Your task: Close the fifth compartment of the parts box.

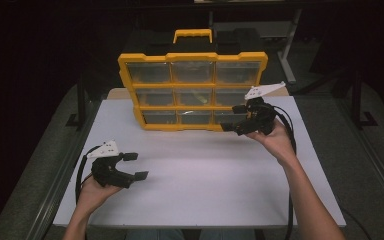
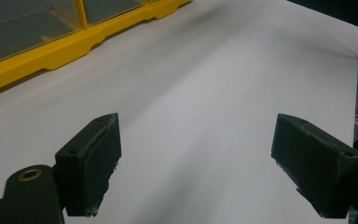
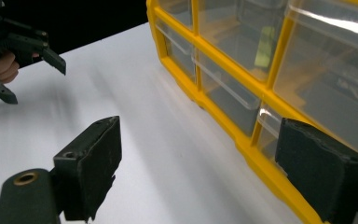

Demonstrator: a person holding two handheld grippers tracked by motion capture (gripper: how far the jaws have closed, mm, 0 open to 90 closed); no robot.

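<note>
Right gripper (image 1: pixel 236 119) at the lower right corner of the yellow organiser (image 1: pixel 194 90); nothing gripped.

The organiser stood upright at the far middle of the white table (image 1: pixel 195 185), its clear drawers (image 3: pixel 223 95) facing the person. The right gripper's jaws were spread wide and empty, one pad close before the bottom right drawer. The left gripper (image 1: pixel 136 166) was held well apart, low over the near left of the table, jaws likewise spread, holding nothing.

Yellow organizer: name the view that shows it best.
The high view: the whole yellow organizer stands upright with its handle and drawers visible. The right gripper view shows its lower drawers close; the left gripper view catches one bottom corner.
</note>
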